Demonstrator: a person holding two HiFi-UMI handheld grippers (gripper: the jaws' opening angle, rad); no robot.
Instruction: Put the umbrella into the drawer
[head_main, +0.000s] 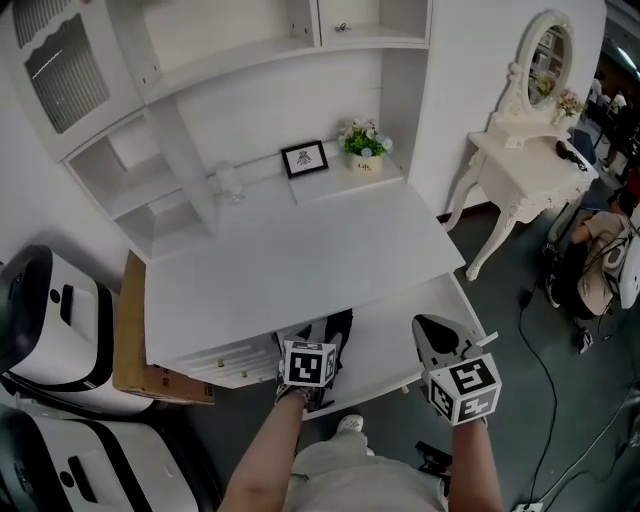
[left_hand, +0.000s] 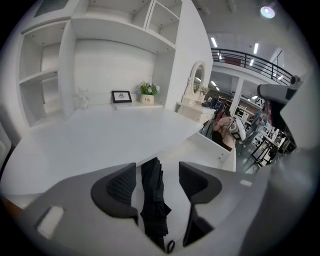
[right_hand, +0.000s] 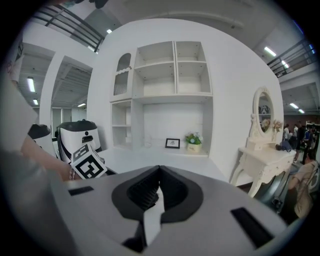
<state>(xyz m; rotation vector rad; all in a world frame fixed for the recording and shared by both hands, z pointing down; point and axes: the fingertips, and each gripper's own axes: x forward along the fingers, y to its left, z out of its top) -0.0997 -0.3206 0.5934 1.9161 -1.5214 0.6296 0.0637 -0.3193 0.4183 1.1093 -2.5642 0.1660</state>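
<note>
Between your left gripper's (left_hand: 157, 172) spread jaws, untouched: umbrella (left_hand: 152, 200), likely light, soft folds, stiff core; pinch mid-length. Right gripper (right_hand: 159, 172) closed, empty.

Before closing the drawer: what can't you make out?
- Left gripper view: umbrella's near end hidden behind the left gripper's body.
- Head view: that gripper covers most of the umbrella; desk top hides the drawer's back.
- Right gripper view: right gripper's body blocks the drawer.

Bright, even indoor light; fisheye-warped edges.
</note>
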